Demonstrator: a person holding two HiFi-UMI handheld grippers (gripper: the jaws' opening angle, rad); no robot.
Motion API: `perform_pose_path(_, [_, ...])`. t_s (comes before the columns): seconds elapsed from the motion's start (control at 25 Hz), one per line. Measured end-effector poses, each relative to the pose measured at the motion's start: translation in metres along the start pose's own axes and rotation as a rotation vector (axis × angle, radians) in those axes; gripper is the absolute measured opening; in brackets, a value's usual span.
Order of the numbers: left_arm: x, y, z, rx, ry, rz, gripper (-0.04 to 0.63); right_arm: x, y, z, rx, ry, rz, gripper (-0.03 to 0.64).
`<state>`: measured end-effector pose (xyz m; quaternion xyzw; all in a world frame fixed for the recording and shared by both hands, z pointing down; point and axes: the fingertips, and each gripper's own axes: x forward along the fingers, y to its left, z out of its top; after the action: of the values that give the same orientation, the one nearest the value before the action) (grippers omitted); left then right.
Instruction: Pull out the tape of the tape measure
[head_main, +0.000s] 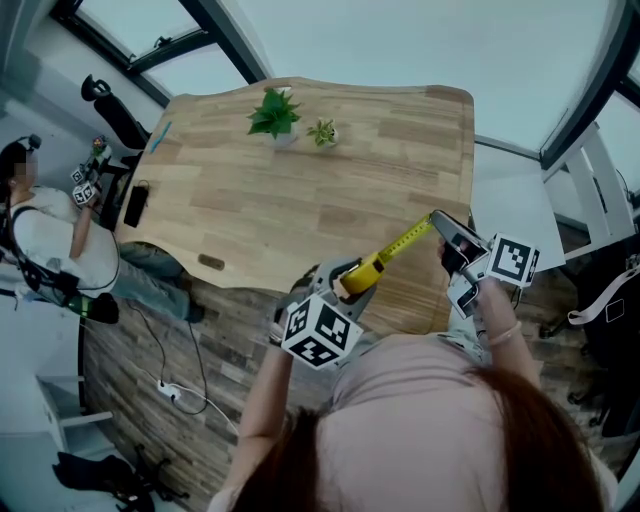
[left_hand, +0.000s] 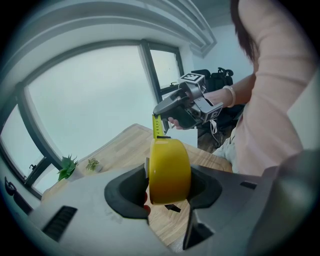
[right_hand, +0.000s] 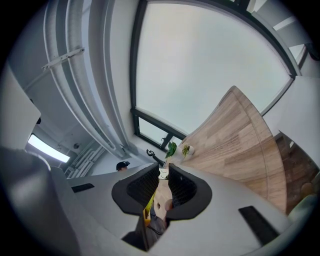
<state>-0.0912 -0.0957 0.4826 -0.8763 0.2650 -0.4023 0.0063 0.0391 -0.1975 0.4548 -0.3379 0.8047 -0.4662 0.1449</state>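
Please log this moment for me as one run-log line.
left gripper: jaws shut on tape measure | right gripper: jaws shut on tape | tape: partly out, taut

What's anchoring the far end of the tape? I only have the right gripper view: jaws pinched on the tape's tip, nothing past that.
Observer: The left gripper. Its own view shows the yellow tape measure case clamped between its jaws.
Operator: Is the tape slack or straight between the two?
Observer: Straight. The head view shows the tape running in a clean line from the case up to the right gripper, with no sag, above the near edge of the table.
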Motion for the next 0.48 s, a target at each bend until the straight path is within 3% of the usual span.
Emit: perform_pose_path(0.48, [0.002,0.002,0.007,-0.009,-0.019,0.018,0.173,0.01,0.009,-0.018,0.024,0.046,0.011,0.054])
